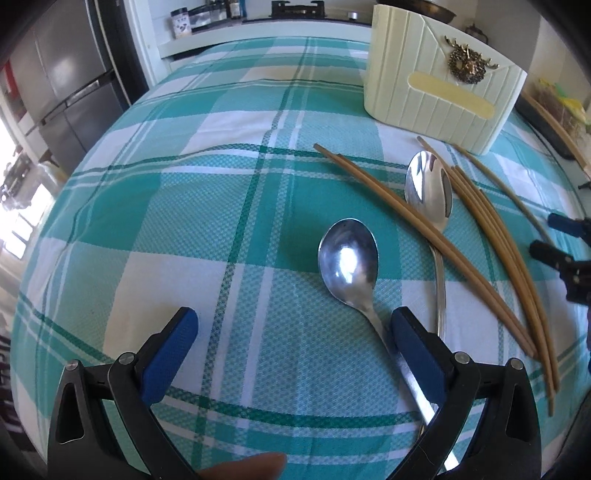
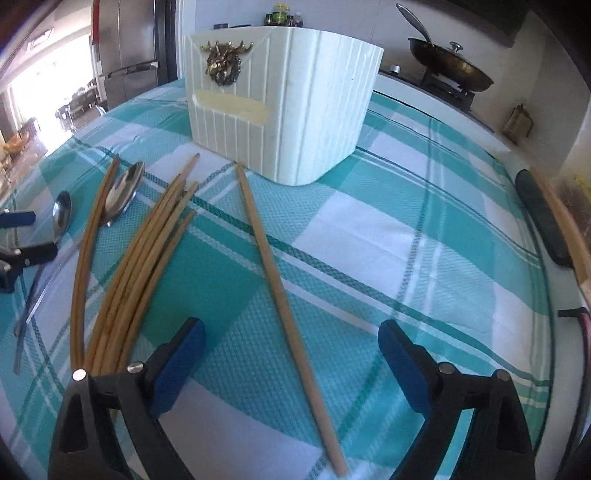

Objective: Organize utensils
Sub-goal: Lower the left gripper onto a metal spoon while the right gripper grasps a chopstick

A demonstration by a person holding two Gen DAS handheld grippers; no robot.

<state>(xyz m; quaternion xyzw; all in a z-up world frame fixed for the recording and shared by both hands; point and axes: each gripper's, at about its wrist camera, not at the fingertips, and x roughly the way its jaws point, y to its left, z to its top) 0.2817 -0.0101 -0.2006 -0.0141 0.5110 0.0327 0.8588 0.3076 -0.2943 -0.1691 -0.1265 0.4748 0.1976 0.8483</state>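
Two steel spoons lie on the checked tablecloth: a near spoon [image 1: 349, 258] and a far spoon [image 1: 428, 188] under a pair of wooden chopsticks [image 1: 406, 214]. A bundle of several chopsticks [image 2: 140, 258] lies to their right. My left gripper [image 1: 295, 325] stands open over the cloth, and the near spoon's handle runs close along its right finger [image 1: 410, 336]. My right gripper [image 2: 291, 332] is open too, and a single chopstick [image 2: 275, 284] lies on the cloth between its fingers, untouched. The cream ribbed utensil holder [image 2: 280, 110] with a brass stag ornament stands behind the utensils.
A wok [image 2: 450, 70] sits on a stove behind the table at the right. A steel fridge [image 1: 70, 74] and spice jars [image 1: 181, 22] are at the back left. A dark long object [image 2: 543, 218] lies at the table's right edge. A fingertip [image 1: 255, 467] shows at the bottom.
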